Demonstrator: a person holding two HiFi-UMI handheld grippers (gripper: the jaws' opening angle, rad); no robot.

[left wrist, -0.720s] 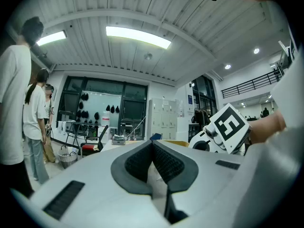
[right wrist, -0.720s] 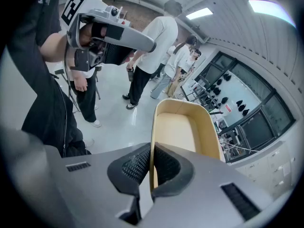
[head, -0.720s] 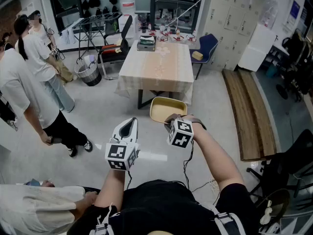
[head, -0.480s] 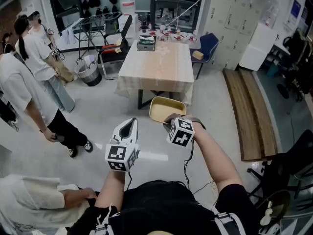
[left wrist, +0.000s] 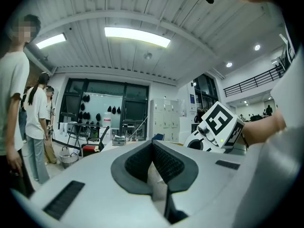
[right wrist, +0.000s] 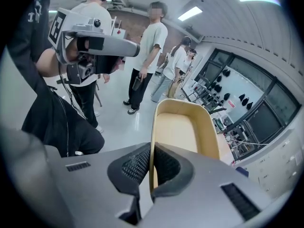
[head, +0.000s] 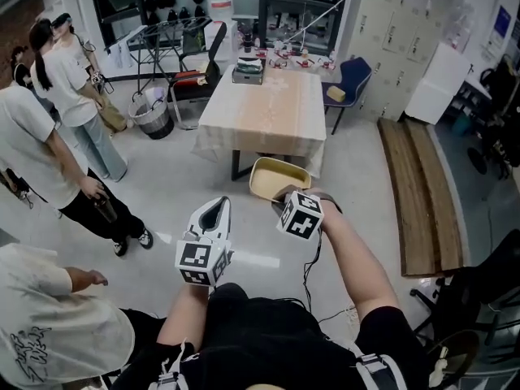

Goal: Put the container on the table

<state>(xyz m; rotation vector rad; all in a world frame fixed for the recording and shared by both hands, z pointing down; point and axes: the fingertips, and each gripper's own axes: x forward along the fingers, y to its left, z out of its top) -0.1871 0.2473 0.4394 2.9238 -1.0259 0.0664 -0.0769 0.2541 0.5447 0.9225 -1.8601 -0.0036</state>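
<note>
A shallow tan container (head: 279, 179) hangs in the air in front of the table (head: 264, 108), short of its near edge. My right gripper (head: 281, 202) is shut on the container's near rim; in the right gripper view the thin rim (right wrist: 152, 170) runs between the two dark pads and the empty container (right wrist: 183, 132) stretches away from them. My left gripper (head: 213, 211) is held level to the left of the container, shut, with nothing between its pads (left wrist: 153, 161). It touches nothing.
The table carries a light cloth, a grey box (head: 248, 71) and small items at its far end. A blue chair (head: 347, 78) stands at its right, a black chair (head: 197, 84) and a bin (head: 151, 116) at its left. Several people (head: 36, 157) stand on the left; a wooden board (head: 414, 185) lies right.
The grippers and container hold about the same place. The people at the left have shifted, and the view has tilted slightly.
</note>
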